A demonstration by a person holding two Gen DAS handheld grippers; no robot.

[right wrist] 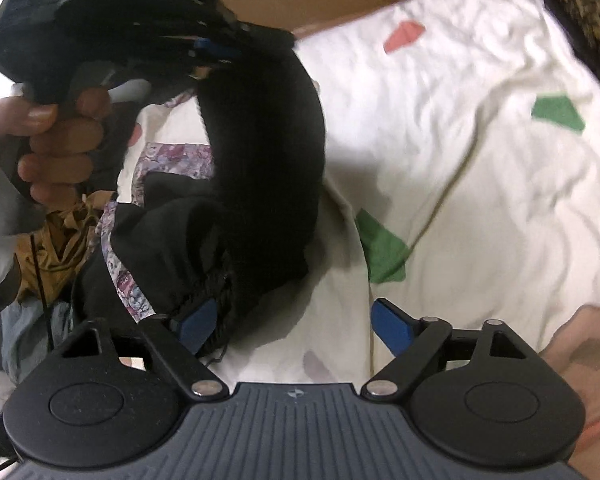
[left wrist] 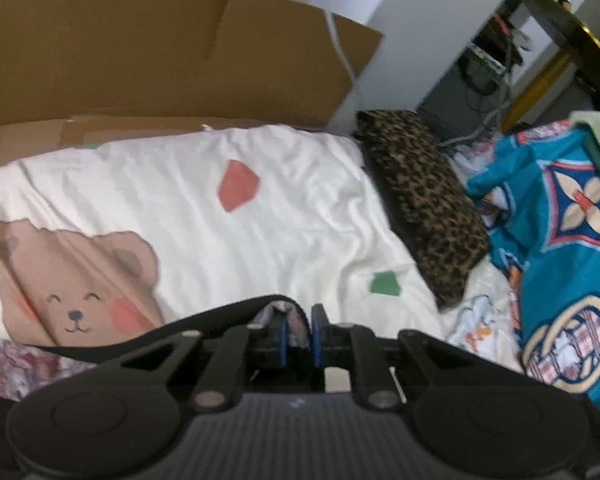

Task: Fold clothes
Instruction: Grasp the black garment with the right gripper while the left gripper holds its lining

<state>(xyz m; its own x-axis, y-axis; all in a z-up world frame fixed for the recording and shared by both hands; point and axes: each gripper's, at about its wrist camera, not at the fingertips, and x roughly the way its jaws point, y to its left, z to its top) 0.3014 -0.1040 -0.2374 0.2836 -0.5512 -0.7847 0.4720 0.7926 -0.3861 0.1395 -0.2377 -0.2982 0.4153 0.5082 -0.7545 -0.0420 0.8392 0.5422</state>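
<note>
Up close, the left gripper (left wrist: 299, 334) has its blue pads nearly together, pinching the black band of a dark garment (right wrist: 260, 168) with a purple floral lining; the cloth sits between the pads. From the right wrist view this garment hangs from the left gripper (right wrist: 214, 54) in a thick black arc and drops to a bunched heap near the bed's near edge, over the white bedspread (left wrist: 292, 216). A hand (right wrist: 56, 140) grips that tool's handle. The right gripper (right wrist: 294, 322) stands wide, its left pad touching the frayed black hem of the heap, its right pad over bare bedspread; it grips nothing. Printed on the bedspread is a brown bear (left wrist: 74, 284). Towards the bed's far right side lie a leopard-print cushion (left wrist: 424, 204) and teal patterned fabric (left wrist: 560, 240), with a cardboard box (left wrist: 160, 60) along the far edge.
</note>
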